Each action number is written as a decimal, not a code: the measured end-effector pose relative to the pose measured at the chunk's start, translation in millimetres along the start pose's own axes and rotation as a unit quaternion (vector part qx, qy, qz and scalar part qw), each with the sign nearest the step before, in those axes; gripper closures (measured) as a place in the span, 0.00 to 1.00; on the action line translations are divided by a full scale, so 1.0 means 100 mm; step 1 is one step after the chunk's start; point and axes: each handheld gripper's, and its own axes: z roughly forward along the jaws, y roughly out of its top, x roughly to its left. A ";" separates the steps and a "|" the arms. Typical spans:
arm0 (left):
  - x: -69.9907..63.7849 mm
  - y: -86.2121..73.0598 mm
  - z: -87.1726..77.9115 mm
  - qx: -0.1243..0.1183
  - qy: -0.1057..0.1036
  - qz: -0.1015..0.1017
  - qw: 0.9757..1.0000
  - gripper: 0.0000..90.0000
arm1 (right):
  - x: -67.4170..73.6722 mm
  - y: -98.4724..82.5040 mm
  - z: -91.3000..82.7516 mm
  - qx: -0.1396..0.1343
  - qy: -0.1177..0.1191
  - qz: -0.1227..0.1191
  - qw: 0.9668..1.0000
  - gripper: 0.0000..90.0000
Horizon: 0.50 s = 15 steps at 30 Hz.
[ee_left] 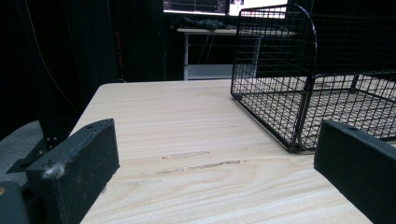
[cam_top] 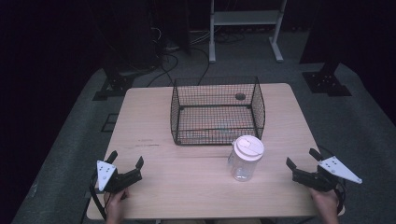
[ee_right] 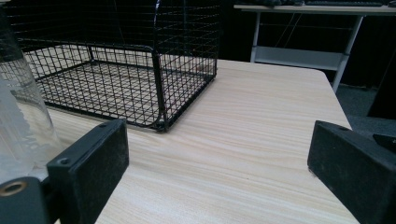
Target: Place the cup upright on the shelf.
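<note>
Resting both grippers, left [cam_top: 126, 162] and right [cam_top: 302, 157], jaws spread, empty. Risk: smooth clear jar [cam_top: 244, 158] slips or tips near basket [cam_top: 217, 112] if squeezed off-centre.

Clear glossy plastic jar [cam_top: 243, 164], black wire basket [cam_top: 217, 112], matt pale wood-grain table [cam_top: 149, 130].

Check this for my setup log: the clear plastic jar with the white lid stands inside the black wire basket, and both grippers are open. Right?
Not quite. In the high view the clear plastic jar with the white lid stands on the light wooden table, outside the black wire basket, by its near right corner. Both grippers are open.
</note>
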 end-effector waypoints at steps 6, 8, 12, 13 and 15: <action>0.00 0.00 0.00 0.000 0.001 -0.001 1.000 0.00 | 0.00 0.00 0.01 0.003 0.001 0.000 1.000 0.05; 0.01 0.00 0.00 -0.001 0.000 -0.002 1.000 0.00 | 0.01 0.00 0.01 0.002 0.001 -0.003 1.000 0.05; 0.00 0.00 0.00 -0.001 0.001 -0.001 1.000 0.00 | 0.06 0.01 0.02 0.003 0.008 -0.008 1.000 0.05; 0.00 0.00 0.00 -0.001 0.001 -0.001 1.000 0.00 | 0.06 0.01 0.02 0.003 0.008 -0.008 1.000 0.05; 0.00 0.00 0.00 -0.001 0.000 -0.001 1.000 0.00 | 0.11 0.04 0.03 0.004 0.014 -0.020 1.000 0.05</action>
